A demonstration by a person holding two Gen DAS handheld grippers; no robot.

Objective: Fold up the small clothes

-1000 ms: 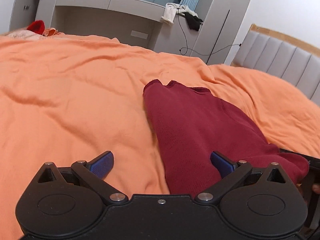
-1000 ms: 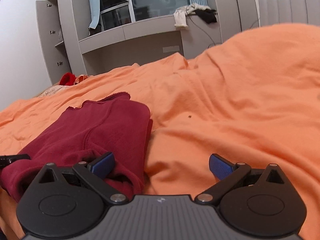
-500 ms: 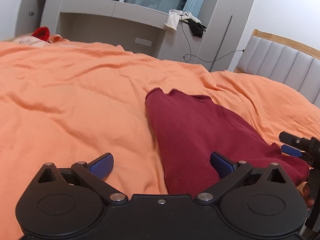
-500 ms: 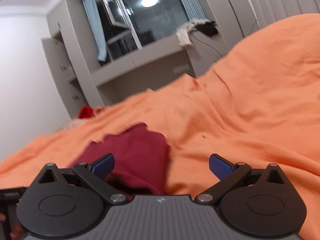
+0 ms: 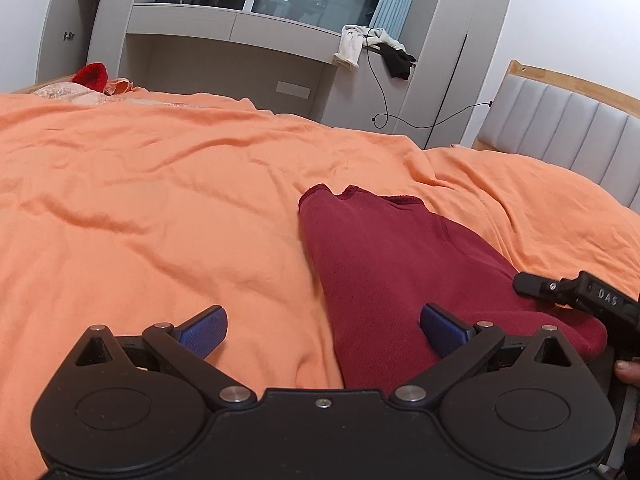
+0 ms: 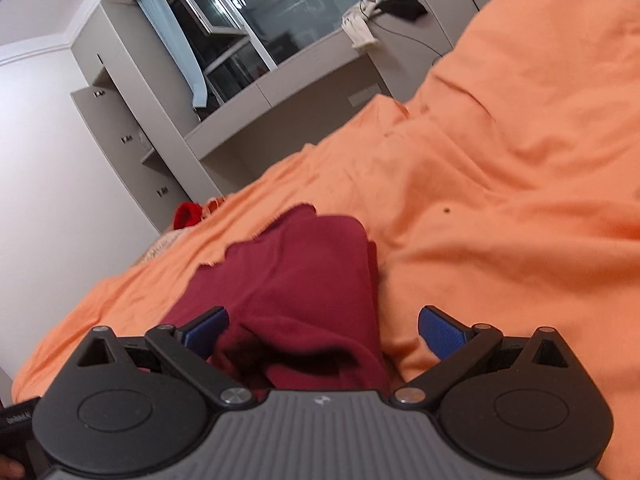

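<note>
Both grippers are standing wide apart and holding nothing. I am tilting the right gripper upward, so its view is rolling and the maroon garment is sliding to lower centre. My left gripper is hovering at the garment's near left edge, lower right of centre on the orange bedspread. I judge I am regrasping the near hem for another fold.

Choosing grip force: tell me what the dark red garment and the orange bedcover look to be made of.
Dark red garment: seemingly a soft knit, maybe fleece; matte, fuzzy face, stitched scalloped hem, thick rounded folds.
Orange bedcover: likely thin woven cotton or a blend; matte, smooth, with many fine sharp creases.
</note>
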